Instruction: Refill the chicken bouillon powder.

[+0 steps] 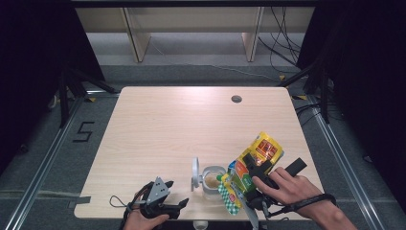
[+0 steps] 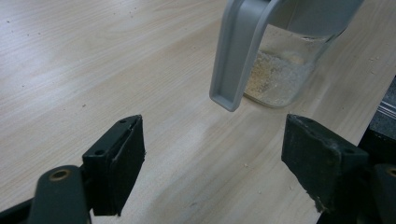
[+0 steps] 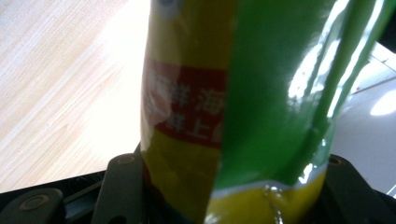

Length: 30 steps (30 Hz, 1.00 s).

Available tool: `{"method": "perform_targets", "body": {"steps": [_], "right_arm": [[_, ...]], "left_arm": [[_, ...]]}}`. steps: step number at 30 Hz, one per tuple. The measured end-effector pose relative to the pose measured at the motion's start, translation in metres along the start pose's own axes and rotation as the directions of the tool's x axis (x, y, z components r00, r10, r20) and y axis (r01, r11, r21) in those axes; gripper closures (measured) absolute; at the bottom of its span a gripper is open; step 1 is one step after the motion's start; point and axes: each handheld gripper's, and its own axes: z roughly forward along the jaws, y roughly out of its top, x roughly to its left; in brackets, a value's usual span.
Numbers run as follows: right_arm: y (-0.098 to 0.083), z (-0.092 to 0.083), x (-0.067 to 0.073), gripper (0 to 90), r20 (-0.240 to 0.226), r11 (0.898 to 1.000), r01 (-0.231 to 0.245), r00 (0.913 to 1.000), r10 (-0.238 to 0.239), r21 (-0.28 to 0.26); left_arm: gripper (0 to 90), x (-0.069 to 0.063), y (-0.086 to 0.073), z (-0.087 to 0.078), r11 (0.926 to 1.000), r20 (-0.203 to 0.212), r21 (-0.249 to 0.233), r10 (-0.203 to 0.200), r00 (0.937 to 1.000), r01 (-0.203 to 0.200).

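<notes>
1. One snack bag (image 1: 251, 167), glossy crinkled foil in yellow, green and red, is tilted mouth-down over the jar at the table's near edge, right of centre.
2. One right gripper (image 1: 253, 165) is clamped on the bag. The right gripper view shows both black jaws pressed against the bag's sides, with red label print and a green panel close up.
3. One clear jar (image 1: 213, 179) with a round body and a grey rim stands just left of the bag, touching or nearly touching its lower end; I can't tell which. Pale crumbs sit in the bottom.
4. One grey lid (image 1: 195, 173), hinged, stands upright on the jar's left side. The left gripper view shows its flat plastic tab (image 2: 236, 51) and the crumb layer through the glass, detail the high view lacks.
5. One left gripper (image 1: 179, 205) sits low at the near edge, left of the jar, jaws spread wide with nothing between them, its black pads (image 2: 116, 163) rough-edged.
6. One table (image 1: 167, 124) of pale wood-grain laminate, with one round cable hole (image 1: 236, 99) far right; the high view alone shows it.
</notes>
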Motion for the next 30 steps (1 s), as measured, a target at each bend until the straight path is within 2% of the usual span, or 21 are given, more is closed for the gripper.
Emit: {"method": "perform_targets", "body": {"steps": [1, 2, 3, 4, 5, 6, 7, 9, 11, 12, 13, 14, 16, 17, 19, 20, 23, 24, 26, 27, 30], "right_arm": [[0.0, -0.001, 0.001, 50.7, -0.003, 1.0, -0.023, 0.9997, 0.023, 0.011], [0.0, -0.001, 0.0, 50.7, 0.0, 1.0, 0.001, 1.0, -0.001, 0.017], [0.0, -0.001, 0.0, 50.7, -0.001, 1.0, -0.001, 1.0, 0.001, 0.018], [-0.001, 0.0, -0.002, 50.7, -0.008, 0.999, 0.034, 0.9994, -0.034, 0.008], [0.0, -0.001, 0.001, 50.7, -0.014, 1.0, -0.01, 0.9998, 0.011, 0.014], [0.0, -0.001, 0.001, 50.7, -0.014, 1.0, -0.007, 0.9999, 0.007, 0.009], [0.0, -0.001, -0.001, 50.7, -0.001, 1.0, 0.027, 0.9996, -0.027, 0.0], [0.001, -0.001, -0.002, 50.7, -0.004, 1.0, 0.025, 0.9997, -0.025, -0.003], [0.002, -0.001, -0.001, 50.7, -0.004, 1.0, -0.004, 1.0, 0.004, 0.011], [0.002, 0.0, -0.001, 50.7, 0.002, 1.0, -0.006, 1.0, 0.006, 0.001], [0.001, 0.002, -0.003, 50.7, 0.007, 1.0, 0.022, 0.9997, -0.022, -0.009], [0.001, 0.002, -0.002, 50.7, -0.001, 1.0, -0.01, 1.0, 0.01, 0.004], [0.0, 0.005, -0.002, 50.7, -0.001, 1.0, -0.005, 1.0, 0.005, 0.01], [-0.002, 0.006, -0.001, 50.8, -0.005, 1.0, -0.009, 1.0, 0.009, 0.01], [-0.004, 0.007, 0.001, 50.8, -0.02, 1.0, -0.02, 0.9996, 0.021, 0.013], [-0.004, 0.006, 0.001, 50.8, -0.009, 1.0, -0.024, 0.9997, 0.024, 0.013], [-0.003, 0.002, 0.002, 50.8, -0.006, 1.0, -0.022, 0.9997, 0.022, 0.014], [-0.002, 0.0, 0.002, 50.8, -0.005, 1.0, -0.022, 0.9997, 0.022, 0.011], [-0.001, -0.002, 0.0, 50.8, -0.003, 1.0, 0.014, 0.9999, -0.014, -0.006], [0.0, -0.003, 0.002, 50.9, -0.002, 1.0, -0.014, 0.9999, 0.014, 0.002], [0.001, -0.002, -0.001, 50.8, -0.008, 1.0, -0.013, 0.9999, 0.013, -0.004]], "left_arm": [[21.2, 0.0, 0.0, 0.0, 1.0, 0.012, -0.004, -0.006, 0.9999, 0.006], [21.2, 0.0, 0.0, 0.0, 1.0, -0.001, -0.001, 0.0, 1.0, 0.0], [21.2, 0.001, 0.0, 0.0, 1.0, 0.0, 0.009, 0.003, 1.0, -0.003], [21.2, 0.002, 0.0, 0.0, 0.9999, 0.002, 0.014, 0.008, 1.0, -0.008], [21.2, 0.002, 0.0, 0.0, 0.9999, 0.001, 0.013, 0.008, 1.0, -0.008], [21.2, 0.002, 0.0, 0.0, 0.9999, 0.001, 0.013, 0.008, 1.0, -0.008], [21.2, 0.002, 0.0, 0.0, 0.9998, 0.001, 0.014, 0.012, 0.9999, -0.012], [21.2, 0.0, 0.0, 0.0, 1.0, -0.002, 0.0, -0.006, 1.0, 0.006], [21.2, 0.001, 0.0, 0.0, 1.0, -0.001, 0.007, 0.003, 1.0, -0.003], [21.2, 0.0, 0.0, 0.001, 0.9998, 0.014, -0.008, -0.019, 0.9997, 0.019], [21.2, 0.0, 0.0, 0.0, 1.0, 0.004, -0.001, -0.007, 1.0, 0.007], [21.2, 0.0, 0.0, 0.001, 0.9999, 0.012, -0.006, -0.013, 0.9998, 0.014], [21.2, 0.0, 0.0, 0.0, 0.9999, 0.012, -0.006, -0.012, 0.9999, 0.012], [21.2, 0.003, 0.0, -0.001, 0.9995, -0.001, 0.012, 0.031, 0.9995, -0.031], [21.2, 0.003, 0.0, 0.0, 0.9997, 0.002, 0.005, 0.022, 0.9998, -0.022], [21.2, 0.002, 0.0, 0.0, 1.0, 0.006, 0.007, 0.002, 1.0, -0.003], [21.2, 0.002, 0.0, 0.0, 0.9998, -0.003, 0.014, 0.015, 0.9999, -0.015], [21.1, 0.0, 0.0, 0.001, 0.9997, 0.014, -0.008, -0.021, 0.9997, 0.022], [21.2, 0.001, 0.0, 0.001, 1.0, 0.006, 0.007, 0.007, 1.0, -0.007], [21.2, 0.001, 0.0, 0.001, 1.0, 0.008, 0.006, 0.0, 1.0, 0.0], [21.2, 0.0, 0.0, 0.001, 0.9999, 0.01, -0.007, -0.011, 0.9999, 0.011]]}}
